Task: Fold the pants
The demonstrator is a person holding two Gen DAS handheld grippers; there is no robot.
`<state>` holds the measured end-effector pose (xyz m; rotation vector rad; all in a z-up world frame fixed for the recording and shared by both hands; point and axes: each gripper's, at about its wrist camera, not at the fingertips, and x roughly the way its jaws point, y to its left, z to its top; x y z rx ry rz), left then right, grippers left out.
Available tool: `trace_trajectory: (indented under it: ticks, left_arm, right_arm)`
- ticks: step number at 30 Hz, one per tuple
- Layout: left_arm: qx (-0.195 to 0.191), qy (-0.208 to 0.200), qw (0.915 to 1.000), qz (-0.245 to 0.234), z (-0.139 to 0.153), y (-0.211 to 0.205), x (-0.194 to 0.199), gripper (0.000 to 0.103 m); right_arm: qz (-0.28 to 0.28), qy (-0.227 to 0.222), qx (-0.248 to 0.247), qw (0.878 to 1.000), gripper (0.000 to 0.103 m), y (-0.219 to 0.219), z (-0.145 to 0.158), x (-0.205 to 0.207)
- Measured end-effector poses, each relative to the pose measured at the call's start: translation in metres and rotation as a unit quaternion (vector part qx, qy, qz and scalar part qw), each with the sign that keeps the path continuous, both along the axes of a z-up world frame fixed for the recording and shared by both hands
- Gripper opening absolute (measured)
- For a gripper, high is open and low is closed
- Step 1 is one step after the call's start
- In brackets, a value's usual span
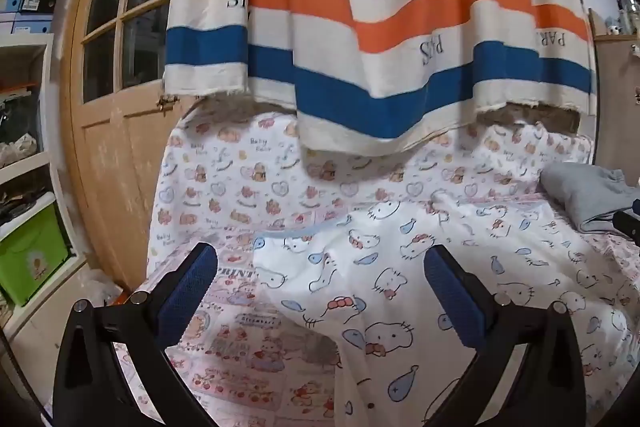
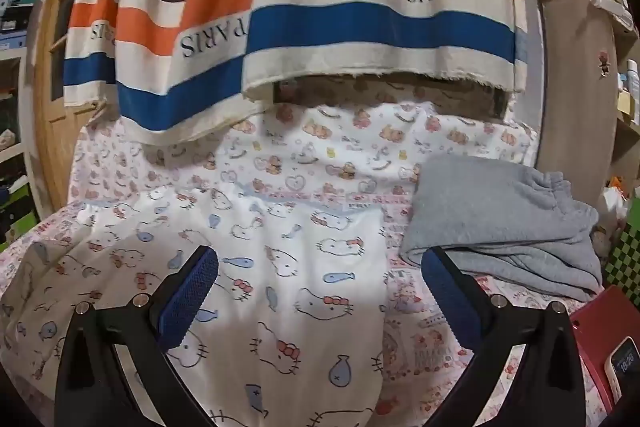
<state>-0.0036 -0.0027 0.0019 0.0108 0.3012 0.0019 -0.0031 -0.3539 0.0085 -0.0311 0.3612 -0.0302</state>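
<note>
Both grippers, left (image 1: 320, 291) and right (image 2: 320, 291), hover with jaws spread wide and holding nothing above the white cat-print pants (image 2: 280, 267), which lie flat between and ahead of the jaws, apparently laid out for a first fold. Just beyond the right gripper's right jaw, folded grey clothing (image 2: 500, 219) sits aside. Farther off hangs a striped curtain (image 1: 360, 27).

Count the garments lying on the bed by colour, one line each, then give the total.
White cat-print pants: 1
Grey garment, folded: 1
Total: 2
</note>
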Motion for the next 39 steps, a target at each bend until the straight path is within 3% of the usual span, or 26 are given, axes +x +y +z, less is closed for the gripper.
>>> trace_trajectory:
  ticks: [3, 39]
  left_arm:
    - [-0.006, 0.002, 1.0, 0.001, 0.0, 0.0025, 0.0012, 0.103]
    - [-0.004, -0.002, 0.9999, 0.012, -0.002, 0.0028, -0.0006, 0.103]
  right_arm:
    - [-0.005, -0.018, 0.009, 1.0, 0.102, -0.0031, 0.0022, -0.0078]
    - [-0.013, -0.015, 0.008, 1.0, 0.102, -0.0044, 0.0043, -0.008]
